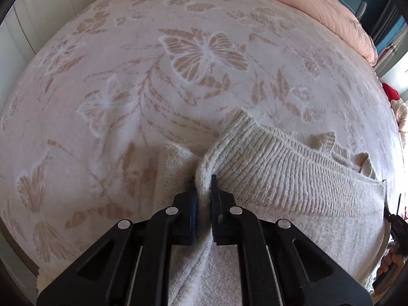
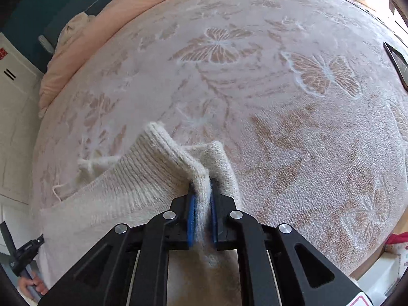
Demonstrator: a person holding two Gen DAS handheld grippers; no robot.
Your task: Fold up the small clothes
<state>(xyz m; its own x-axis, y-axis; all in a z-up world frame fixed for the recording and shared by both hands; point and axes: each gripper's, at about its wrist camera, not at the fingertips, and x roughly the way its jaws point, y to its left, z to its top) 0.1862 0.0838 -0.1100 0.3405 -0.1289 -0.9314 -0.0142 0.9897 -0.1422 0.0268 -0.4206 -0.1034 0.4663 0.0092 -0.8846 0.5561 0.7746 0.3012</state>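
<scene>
A cream knitted sweater [image 1: 293, 178] with a ribbed hem is held up over a bed. My left gripper [image 1: 203, 186] is shut on one corner of the ribbed hem. My right gripper [image 2: 203, 193] is shut on the other corner of the same sweater [image 2: 122, 186]. The hem stretches between the two grippers and the rest of the garment hangs below them. The right gripper's handle and hand show at the right edge of the left wrist view [image 1: 396, 227]; the left one shows at the left edge of the right wrist view [image 2: 25, 255].
A pale pink blanket with butterfly patterns [image 1: 204, 53] covers the bed, also in the right wrist view [image 2: 280, 76]. A pink duvet [image 1: 331, 7] is bunched along the far side. A dark flat object [image 2: 397, 61] lies at the blanket's right edge. White cabinet doors [image 2: 15, 107] stand beside the bed.
</scene>
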